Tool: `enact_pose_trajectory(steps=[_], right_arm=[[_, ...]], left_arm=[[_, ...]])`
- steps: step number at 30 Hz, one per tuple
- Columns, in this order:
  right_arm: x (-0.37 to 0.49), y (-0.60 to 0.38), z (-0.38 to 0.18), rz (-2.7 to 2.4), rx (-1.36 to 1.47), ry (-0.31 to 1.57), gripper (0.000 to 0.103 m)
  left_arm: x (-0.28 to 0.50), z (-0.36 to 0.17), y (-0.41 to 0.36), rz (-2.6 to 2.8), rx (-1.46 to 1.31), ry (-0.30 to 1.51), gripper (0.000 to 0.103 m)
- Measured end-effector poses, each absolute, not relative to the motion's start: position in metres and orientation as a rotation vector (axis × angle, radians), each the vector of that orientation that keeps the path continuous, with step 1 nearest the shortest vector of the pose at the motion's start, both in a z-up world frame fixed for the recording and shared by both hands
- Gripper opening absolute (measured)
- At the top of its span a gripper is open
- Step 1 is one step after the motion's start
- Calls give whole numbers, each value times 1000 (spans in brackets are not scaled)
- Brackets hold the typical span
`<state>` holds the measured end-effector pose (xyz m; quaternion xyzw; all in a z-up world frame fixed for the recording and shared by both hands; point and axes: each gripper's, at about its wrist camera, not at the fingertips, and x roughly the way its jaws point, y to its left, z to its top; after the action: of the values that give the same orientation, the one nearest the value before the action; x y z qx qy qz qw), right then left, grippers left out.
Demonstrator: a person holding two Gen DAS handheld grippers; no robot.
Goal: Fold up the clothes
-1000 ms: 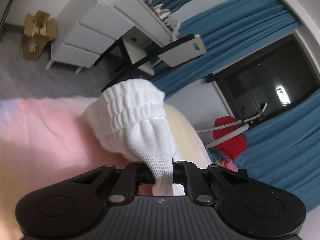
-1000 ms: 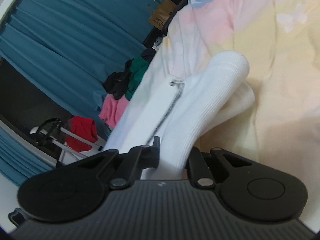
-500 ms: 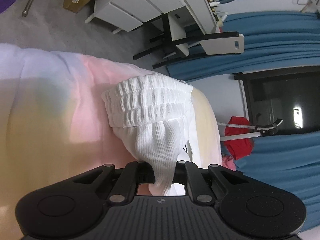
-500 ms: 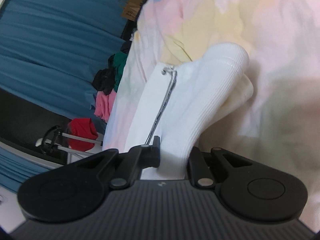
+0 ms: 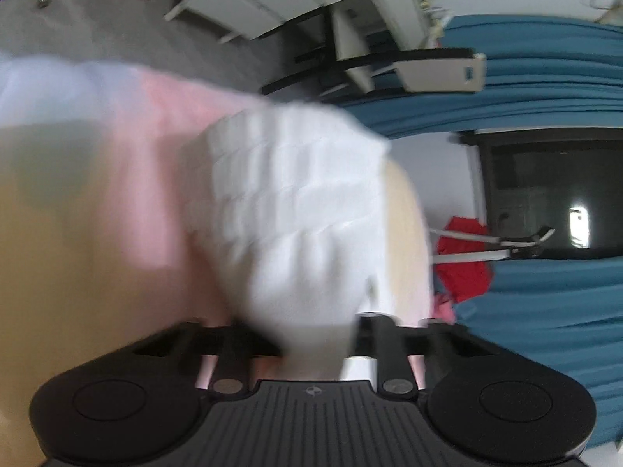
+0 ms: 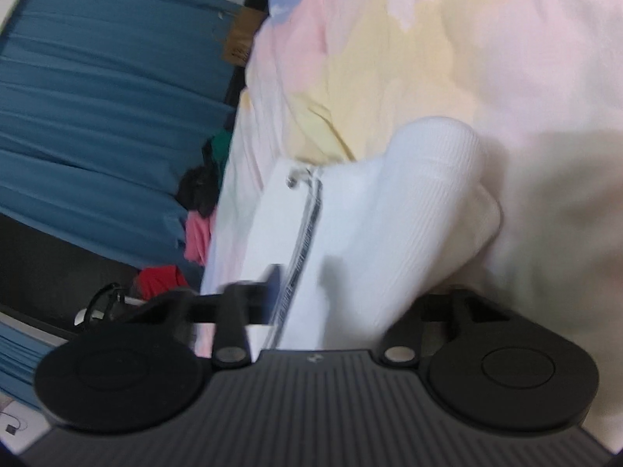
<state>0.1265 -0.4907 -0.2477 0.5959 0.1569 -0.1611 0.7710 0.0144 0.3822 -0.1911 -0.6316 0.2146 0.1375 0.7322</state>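
Clearly, in the left wrist view, the left gripper is loosening, its jaws opening around the ruffled cuff end of the white sock, which is lying bunched on the pastel bedsheet, probably so the fold can settle. Over in the right wrist view, the right gripper is pinching the sock's ribbed end narrowly, seemingly keeping it aligned beside the zippered white cover.
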Motion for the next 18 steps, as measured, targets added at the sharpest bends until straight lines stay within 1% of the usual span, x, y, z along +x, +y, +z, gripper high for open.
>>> enact_pose_trajectory(steps=[1,2,5,7,8,10,13,15,18], right_arm=[[130,-491,-245,-359,1263,343,10],[134,-492,-243,-357,1237,347,9],[142,-497,-240,-324,1231,304,8],[149,-500,-235,-291,1225,276,8],[150,-502,-230,-281,1199,269,8],[151,-506,-228,-295,1150,265,8],[150,-519,-245,-344,1156,299,8],[150,-520,-250,-352,1139,314,8],[150,-521,-257,-364,1115,336,8]], left_arm=[[16,-188,385,285,-1372,454,13],[17,-184,388,263,-1356,431,12],[12,-180,397,142,-1421,318,11],[11,-175,401,100,-1390,290,11],[10,-172,401,105,-1359,297,11],[10,-177,403,122,-1399,331,11],[8,-188,407,206,-1413,437,11],[7,-190,407,242,-1366,493,12],[7,-178,401,264,-1217,545,13]])
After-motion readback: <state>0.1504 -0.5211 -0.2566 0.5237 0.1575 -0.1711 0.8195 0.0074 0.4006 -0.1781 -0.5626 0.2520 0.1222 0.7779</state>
